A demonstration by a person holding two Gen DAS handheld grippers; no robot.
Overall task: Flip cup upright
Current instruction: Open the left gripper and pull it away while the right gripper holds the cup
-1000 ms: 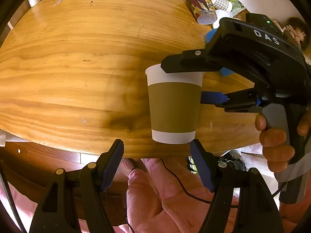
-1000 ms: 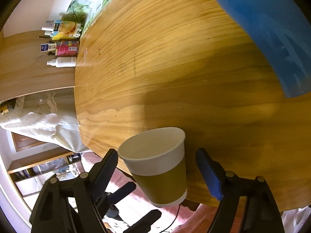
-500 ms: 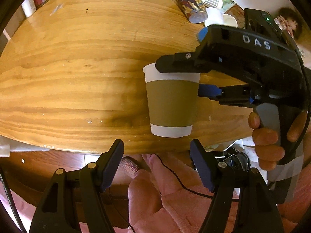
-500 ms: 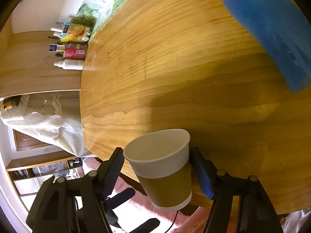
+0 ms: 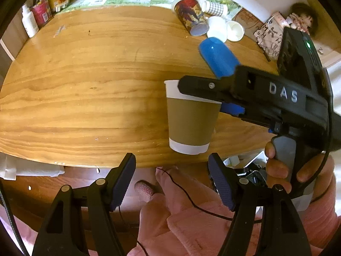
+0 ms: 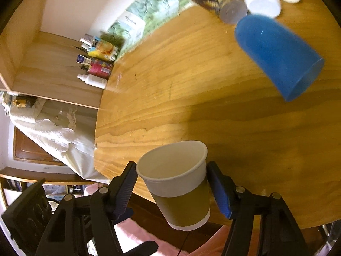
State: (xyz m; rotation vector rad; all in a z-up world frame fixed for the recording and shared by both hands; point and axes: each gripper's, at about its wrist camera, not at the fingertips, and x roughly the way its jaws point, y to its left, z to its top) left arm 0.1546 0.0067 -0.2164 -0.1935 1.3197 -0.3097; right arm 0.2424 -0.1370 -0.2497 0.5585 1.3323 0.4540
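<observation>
A paper cup [image 5: 190, 119] with a brown sleeve and white rim is upright, mouth up, and held above the near edge of the wooden table [image 5: 85, 85]. My right gripper [image 6: 170, 181] is shut on the paper cup [image 6: 181, 187], its fingers pressing both sides just below the rim. In the left wrist view the right gripper [image 5: 213, 98] reaches in from the right. My left gripper [image 5: 171, 183] is open and empty, below and in front of the cup, off the table edge.
A blue cup [image 5: 217, 56] lies on its side behind the paper cup. A printed cup [image 5: 190, 16], white cups [image 5: 217, 28] and a patterned box [image 5: 270, 40] stand at the back right. Bottles and cans [image 5: 38, 12] line the back left. The person's pink-clad lap [image 5: 181, 213] is below.
My right gripper closed on the paper cup and lifted it off the table. Both grippers drew back from the table, so more of the far side shows.
</observation>
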